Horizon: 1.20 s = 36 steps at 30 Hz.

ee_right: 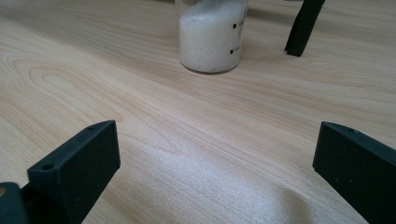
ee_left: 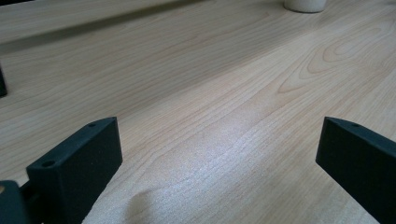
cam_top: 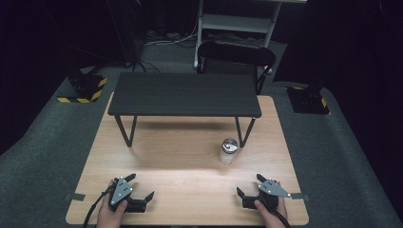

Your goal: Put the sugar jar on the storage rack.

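While both hand-held tools rest idle at the near edge, the light wooden table (cam_top: pixel 190 156) carries a small scene. Across its far edge stands a low black bench (cam_top: pixel 184 94) on thin dark legs, its top spanning most of the table's width. Near the bench's right front leg (cam_top: pixel 246 132), toward the right edge of the table, stands a clear jar (cam_top: pixel 228 151) with a metal lid, well apart from both tools; in the right gripper view the jar (ee_right: pixel 212 39) holds a white granular fill and stands upright just beside that leg (ee_right: pixel 303 25). At the near left corner a hand holds the left gripper (cam_top: pixel 140 191), its jaws spread wide over bare wood with nothing between them, as the left gripper view confirms. At the near right corner the right gripper (cam_top: pixel 249 185) sits in the other hand, jaws likewise spread wide and empty, pointing toward the jar.
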Motion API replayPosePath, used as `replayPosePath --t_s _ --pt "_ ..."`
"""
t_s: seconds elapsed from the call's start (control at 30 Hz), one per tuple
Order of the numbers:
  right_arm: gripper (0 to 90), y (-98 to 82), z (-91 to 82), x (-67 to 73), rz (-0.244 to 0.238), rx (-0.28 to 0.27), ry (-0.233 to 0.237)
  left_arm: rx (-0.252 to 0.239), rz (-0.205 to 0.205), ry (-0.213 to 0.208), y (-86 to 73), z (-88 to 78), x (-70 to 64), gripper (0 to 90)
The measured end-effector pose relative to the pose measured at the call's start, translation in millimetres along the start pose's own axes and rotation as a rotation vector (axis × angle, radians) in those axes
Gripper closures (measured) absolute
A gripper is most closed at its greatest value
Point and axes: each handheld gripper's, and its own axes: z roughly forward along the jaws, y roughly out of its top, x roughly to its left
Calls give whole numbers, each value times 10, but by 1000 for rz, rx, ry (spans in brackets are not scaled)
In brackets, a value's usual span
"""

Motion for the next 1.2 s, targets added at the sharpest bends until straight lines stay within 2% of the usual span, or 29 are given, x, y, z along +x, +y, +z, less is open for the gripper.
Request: replayPosePath --t_s 0.23,0.6,0.8,0.9,1.03,1.2 --pt "4 7 3 -5 -6 4 4 -1 4 4 -2 -1 -9 5" --pt "4 23 10 -13 13 -7 1 0 5 -3 0 -3 0 5" --pt "4 251 -26 -4 -5 -72 -9 -2 5 -6 -4 -4 6 5" --pt "4 332 -5 -5 -19 -80 -13 -2 5 -8 -5 -6 8 5" --pt "4 478 109 -24 -17 -102 -7 -1 5 -13 -5 -8 16 5" --pt "5 540 235 -17 -16 -111 -3 -2 5 -13 -6 -9 16 5"
